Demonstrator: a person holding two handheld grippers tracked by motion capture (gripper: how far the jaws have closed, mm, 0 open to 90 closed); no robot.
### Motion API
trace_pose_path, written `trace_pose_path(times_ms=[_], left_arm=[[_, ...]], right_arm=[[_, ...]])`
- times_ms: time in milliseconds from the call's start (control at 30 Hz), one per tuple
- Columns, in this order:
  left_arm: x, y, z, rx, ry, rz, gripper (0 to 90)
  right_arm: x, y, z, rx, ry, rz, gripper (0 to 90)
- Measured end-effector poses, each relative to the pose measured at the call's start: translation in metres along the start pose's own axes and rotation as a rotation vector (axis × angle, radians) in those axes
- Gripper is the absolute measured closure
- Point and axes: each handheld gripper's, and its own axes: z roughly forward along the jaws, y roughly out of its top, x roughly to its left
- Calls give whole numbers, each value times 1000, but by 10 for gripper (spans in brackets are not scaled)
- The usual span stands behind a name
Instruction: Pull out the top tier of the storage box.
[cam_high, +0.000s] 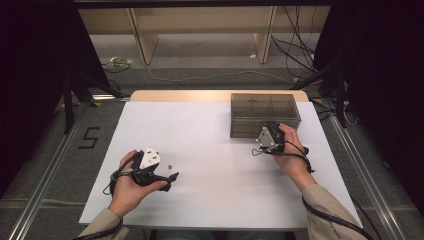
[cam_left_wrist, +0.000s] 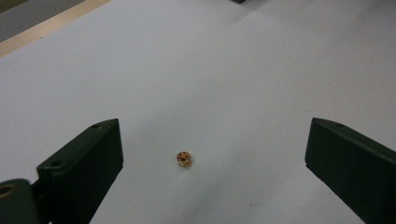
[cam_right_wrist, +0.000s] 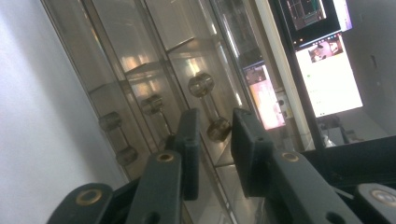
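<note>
Brass nut (cam_left_wrist: 185, 158), small and gold-coloured, lies flat on the white table sheet (cam_left_wrist: 224, 70) between the two black jaws of the left gripper (cam_left_wrist: 212, 163), nearer the jaw on the left of the left gripper view and touching neither. Those jaws are spread wide, released, with nothing in them. In the high view the nut (cam_high: 171, 165) sits just beyond the left gripper (cam_high: 170, 179).

Farther off, the right gripper (cam_right_wrist: 214, 140) points at the smoky clear plastic box (cam_right_wrist: 154, 70); its jaws stand close together with a narrow gap between them and nothing held. The box's dividers and round hinge knobs lie just ahead of the jaw tips. In the high view the right gripper (cam_high: 273, 131) is at the box's near wall (cam_high: 245, 127).

No lettering can be read on nut, box or grippers; a black "5" (cam_high: 89, 137) is marked on the floor left of the table.
</note>
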Motion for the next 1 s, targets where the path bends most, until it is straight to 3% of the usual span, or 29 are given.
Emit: trace_pose_path(times_ms=[567,1000], left_arm=[[1,-1,1,0,2,0,44],[1,-1,1,3,2,1,44]], right_arm=[[1,3,0,22,-24,-80,793],[1,3,0,19,-25,-84,796]])
